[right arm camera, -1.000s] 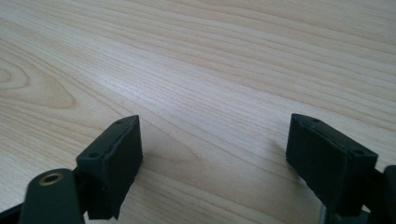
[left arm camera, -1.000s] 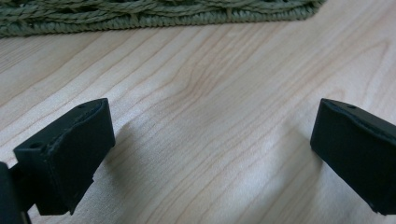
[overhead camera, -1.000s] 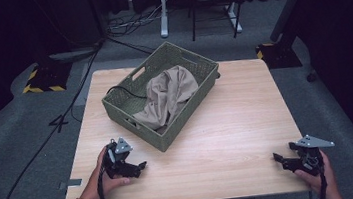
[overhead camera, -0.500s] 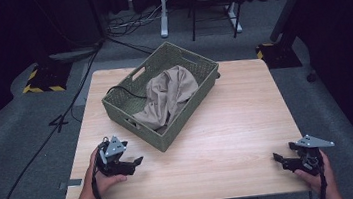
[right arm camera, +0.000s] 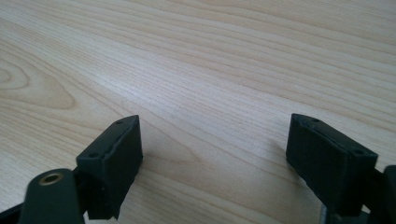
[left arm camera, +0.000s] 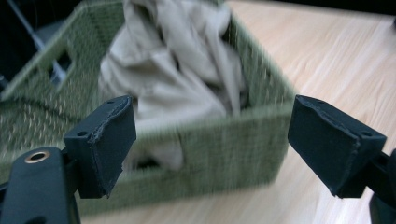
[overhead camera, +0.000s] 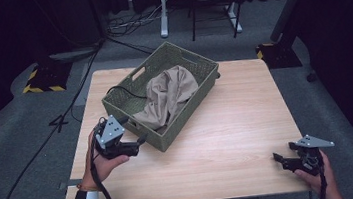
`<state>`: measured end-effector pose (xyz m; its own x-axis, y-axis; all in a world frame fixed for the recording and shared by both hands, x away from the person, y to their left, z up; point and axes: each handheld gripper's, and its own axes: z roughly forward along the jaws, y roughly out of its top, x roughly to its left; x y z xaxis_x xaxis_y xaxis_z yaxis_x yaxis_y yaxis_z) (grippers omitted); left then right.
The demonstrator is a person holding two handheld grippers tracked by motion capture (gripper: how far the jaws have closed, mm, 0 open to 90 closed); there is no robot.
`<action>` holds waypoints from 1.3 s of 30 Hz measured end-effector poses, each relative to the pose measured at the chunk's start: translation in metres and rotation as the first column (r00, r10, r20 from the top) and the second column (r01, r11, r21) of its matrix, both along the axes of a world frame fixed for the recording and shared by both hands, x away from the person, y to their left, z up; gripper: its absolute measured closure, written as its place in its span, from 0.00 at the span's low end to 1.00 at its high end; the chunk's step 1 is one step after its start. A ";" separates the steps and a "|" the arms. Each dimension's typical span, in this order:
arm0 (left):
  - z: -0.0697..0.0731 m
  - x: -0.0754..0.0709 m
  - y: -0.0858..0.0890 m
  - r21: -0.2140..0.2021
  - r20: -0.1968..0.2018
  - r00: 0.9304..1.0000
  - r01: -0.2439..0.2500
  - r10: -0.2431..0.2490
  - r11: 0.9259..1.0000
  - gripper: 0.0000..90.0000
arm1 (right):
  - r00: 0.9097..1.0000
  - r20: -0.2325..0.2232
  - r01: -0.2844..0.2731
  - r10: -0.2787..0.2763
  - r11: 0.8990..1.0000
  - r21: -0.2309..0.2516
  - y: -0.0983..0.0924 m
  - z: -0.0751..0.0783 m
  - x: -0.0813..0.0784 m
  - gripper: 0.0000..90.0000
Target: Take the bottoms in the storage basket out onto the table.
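Beige cloth (overhead camera: 168,95) in basket (overhead camera: 124,106), beyond left gripper (overhead camera: 141,139)

My left gripper (left arm camera: 212,140) view is smeared, so the basket (left arm camera: 224,154) weave reads as green mush and the cloth (left arm camera: 173,70) folds go soft. The basket's far rim is chopped off by the top edge there, and its left end by the left edge. My own jaws cover part of the near wall. From above, the cloth (overhead camera: 166,95) hides most of the basket (overhead camera: 114,104) floor, and whether my right gripper (overhead camera: 284,160) touches the table (overhead camera: 237,122) is too small to tell.
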<state>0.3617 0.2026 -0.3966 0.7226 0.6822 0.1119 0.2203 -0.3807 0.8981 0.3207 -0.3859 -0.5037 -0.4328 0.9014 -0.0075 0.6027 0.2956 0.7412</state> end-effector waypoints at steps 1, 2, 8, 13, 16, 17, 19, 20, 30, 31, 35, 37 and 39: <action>0.000 0.000 0.000 0.000 0.000 1.000 0.000 0.000 1.000 0.17 | 1.000 0.000 0.000 0.000 1.000 0.000 0.000 0.000 0.000 0.21; 0.006 0.006 -0.004 -0.013 0.009 1.000 0.009 -0.009 1.000 0.17 | 1.000 0.000 0.000 0.000 1.000 0.000 0.000 0.000 0.000 0.21; 0.015 0.024 -0.016 -0.027 0.015 1.000 0.021 -0.020 0.999 0.17 | 1.000 0.000 0.000 0.000 1.000 0.000 0.000 0.000 0.000 0.21; 0.023 0.049 -0.031 -0.033 0.034 0.999 -0.001 0.002 0.999 0.17 | 1.000 0.000 0.000 0.000 1.000 0.000 0.000 0.000 0.000 0.21; 0.027 0.058 -0.038 -0.027 0.044 0.999 0.002 -0.001 1.000 0.17 | 1.000 0.000 0.000 0.000 1.000 0.000 0.000 0.000 0.000 0.21; 0.028 0.062 -0.041 -0.033 0.045 0.999 0.001 0.001 0.999 0.17 | 1.000 0.000 0.000 0.000 1.000 0.000 0.000 0.000 0.000 0.21; 0.032 0.073 -0.051 -0.016 0.038 0.999 -0.016 0.017 1.000 0.17 | 1.000 0.000 0.000 0.000 1.000 0.000 0.000 0.000 0.000 0.21; 0.032 0.073 -0.051 -0.016 0.038 0.999 -0.016 0.017 1.000 0.17 | 1.000 0.000 0.000 0.000 1.000 0.000 0.000 0.000 0.000 0.21; 0.021 0.109 -0.081 0.004 -0.008 1.000 0.009 -0.009 1.000 0.17 | 1.000 -0.002 0.001 -0.001 1.000 0.001 0.000 0.000 0.000 0.21; 0.019 0.113 -0.082 0.001 -0.014 1.000 0.006 -0.005 1.000 0.17 | 1.000 -0.002 0.001 -0.001 1.000 0.001 0.000 0.000 0.000 0.21; 0.020 0.130 -0.085 -0.009 -0.055 0.998 -0.016 0.015 1.000 0.18 | 1.000 -0.001 0.001 -0.001 1.000 0.001 0.000 0.000 0.000 0.21; 0.020 0.134 -0.086 -0.003 -0.055 0.998 -0.018 0.018 1.000 0.17 | 1.000 -0.002 0.001 -0.001 1.000 0.001 0.000 0.000 0.000 0.21; 0.020 0.138 -0.089 0.001 -0.057 0.998 -0.020 0.020 1.000 0.18 | 1.000 -0.002 0.001 -0.001 1.000 0.001 0.000 0.000 0.000 0.21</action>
<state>0.4996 0.1138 -0.3769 0.7140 0.6965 0.0713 0.2790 -0.3764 0.8834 0.3204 -0.3859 -0.5036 -0.4323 0.9017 -0.0058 0.6041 0.2943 0.7406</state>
